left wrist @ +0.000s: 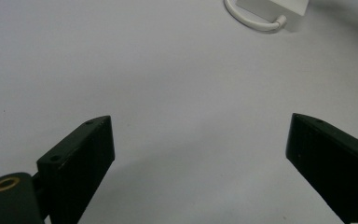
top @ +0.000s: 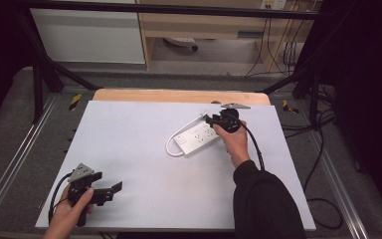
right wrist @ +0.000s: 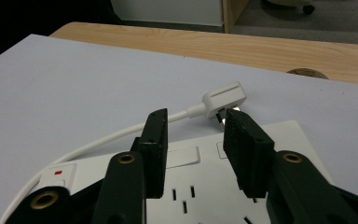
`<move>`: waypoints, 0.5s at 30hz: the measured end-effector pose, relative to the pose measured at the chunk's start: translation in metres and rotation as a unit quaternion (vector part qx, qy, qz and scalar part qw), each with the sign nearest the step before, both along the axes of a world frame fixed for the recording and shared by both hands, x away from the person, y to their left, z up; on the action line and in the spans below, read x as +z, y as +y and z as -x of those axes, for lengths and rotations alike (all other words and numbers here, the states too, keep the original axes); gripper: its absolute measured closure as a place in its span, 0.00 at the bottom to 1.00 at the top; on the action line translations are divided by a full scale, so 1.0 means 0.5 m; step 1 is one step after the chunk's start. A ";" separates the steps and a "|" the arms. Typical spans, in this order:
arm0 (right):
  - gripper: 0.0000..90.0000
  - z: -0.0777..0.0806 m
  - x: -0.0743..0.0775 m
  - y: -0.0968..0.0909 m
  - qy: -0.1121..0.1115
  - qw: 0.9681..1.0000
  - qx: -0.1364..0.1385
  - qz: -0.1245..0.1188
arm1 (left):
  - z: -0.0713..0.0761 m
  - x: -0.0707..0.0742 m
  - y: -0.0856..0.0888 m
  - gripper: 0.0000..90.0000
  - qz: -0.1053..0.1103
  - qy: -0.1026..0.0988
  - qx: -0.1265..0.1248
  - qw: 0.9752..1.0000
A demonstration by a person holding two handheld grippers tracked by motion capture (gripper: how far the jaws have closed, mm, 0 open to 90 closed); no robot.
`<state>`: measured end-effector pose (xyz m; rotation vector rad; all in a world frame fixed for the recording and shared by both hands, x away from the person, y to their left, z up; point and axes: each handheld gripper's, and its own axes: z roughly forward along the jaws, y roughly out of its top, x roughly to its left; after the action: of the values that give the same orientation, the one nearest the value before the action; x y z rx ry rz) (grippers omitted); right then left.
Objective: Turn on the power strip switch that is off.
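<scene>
The desk [top: 129,164] is carrying a white power strip [top: 197,135], which is lying toward the far right corner with its white cable [top: 171,141] looping off its near-left end and running round to the plug [right wrist: 224,97], which is resting on the desk just beyond the strip's far end. The right claw [right wrist: 193,140] is hovering over the strip's sockets, released, nothing between its jaws. Judging from this, the plug could get nudged away if the jaws come down off-centre, and the stiff cable could drag the strip along. The right hand [top: 235,142] is reaching forward, wrist angled down. The left claw [top: 110,190] is waiting near the desk's near left corner, spread wide and empty.
</scene>
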<state>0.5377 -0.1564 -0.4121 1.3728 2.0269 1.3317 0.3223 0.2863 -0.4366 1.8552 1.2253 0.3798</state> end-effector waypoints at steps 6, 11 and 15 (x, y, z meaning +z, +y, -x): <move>0.44 0.001 0.008 -0.012 0.018 1.000 -0.005 -0.007 | 0.000 -0.001 0.000 0.09 0.001 0.001 0.000 1.000; 0.30 0.009 0.015 -0.028 0.025 1.000 -0.009 -0.006 | 0.000 -0.001 -0.001 0.09 0.000 0.001 -0.001 1.000; 0.21 0.012 0.017 -0.041 0.033 0.999 -0.012 -0.002 | 0.000 -0.002 -0.002 0.09 -0.002 0.002 -0.003 1.000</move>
<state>0.5315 -0.1770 -0.4038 1.4579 2.0442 1.2974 0.3222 0.2853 -0.4376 1.8630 1.2232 0.3759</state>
